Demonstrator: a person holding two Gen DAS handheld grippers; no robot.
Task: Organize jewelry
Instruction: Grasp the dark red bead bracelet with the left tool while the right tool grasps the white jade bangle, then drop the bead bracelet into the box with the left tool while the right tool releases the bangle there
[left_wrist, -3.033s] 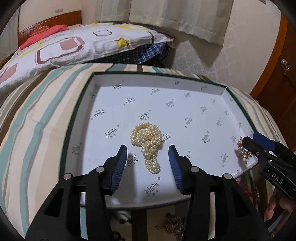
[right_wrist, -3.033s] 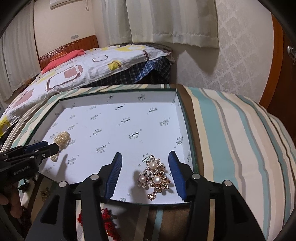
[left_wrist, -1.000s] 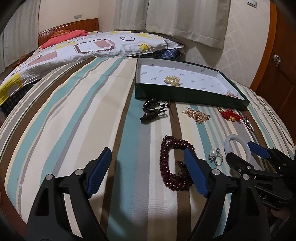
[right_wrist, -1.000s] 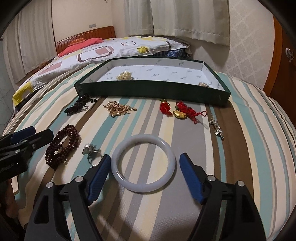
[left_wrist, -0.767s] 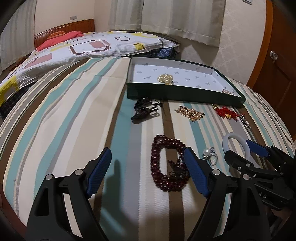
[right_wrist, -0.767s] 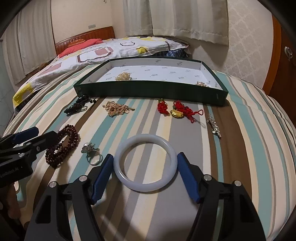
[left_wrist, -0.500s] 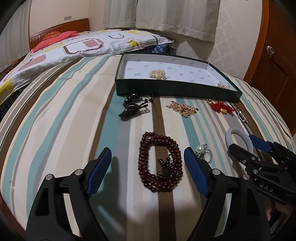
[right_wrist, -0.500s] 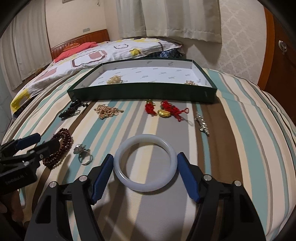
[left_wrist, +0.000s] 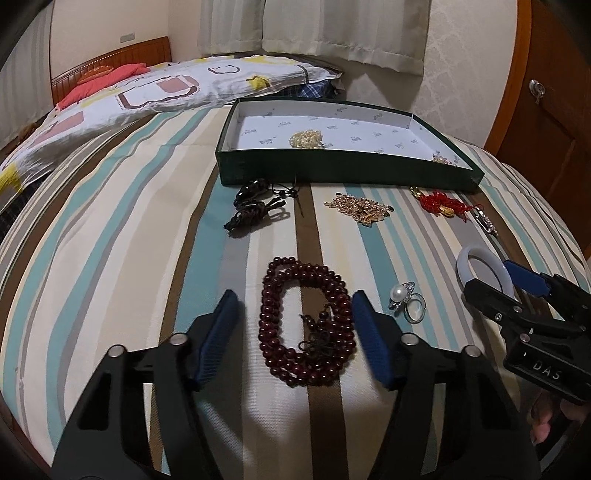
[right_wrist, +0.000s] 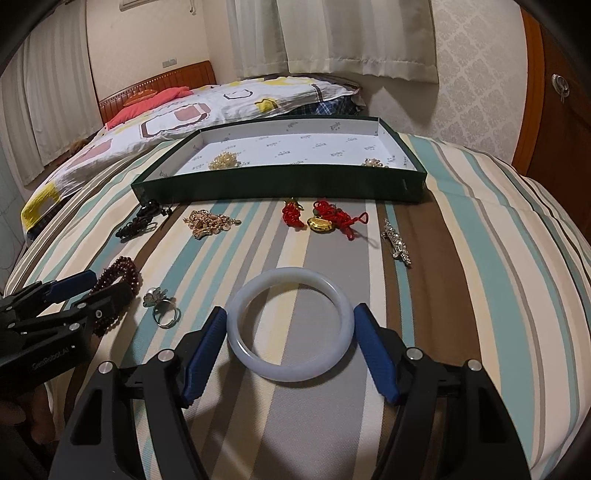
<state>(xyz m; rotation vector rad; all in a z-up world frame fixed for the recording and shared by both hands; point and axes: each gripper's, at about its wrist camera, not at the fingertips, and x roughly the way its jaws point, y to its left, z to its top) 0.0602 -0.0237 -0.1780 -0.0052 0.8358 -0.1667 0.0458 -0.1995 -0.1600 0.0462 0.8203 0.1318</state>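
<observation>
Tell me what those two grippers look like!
Both are black plastic tongs with silver bolts and ribbed blue pads. The left gripper has "GenRobot.AI" printed in white on its side; the right gripper has "DAS" on its side.

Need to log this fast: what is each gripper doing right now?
Left gripper: open, fingers just been closing around the beads, not gripping.
Right gripper: open, fingers astride the bangle, not squeezing.
</observation>
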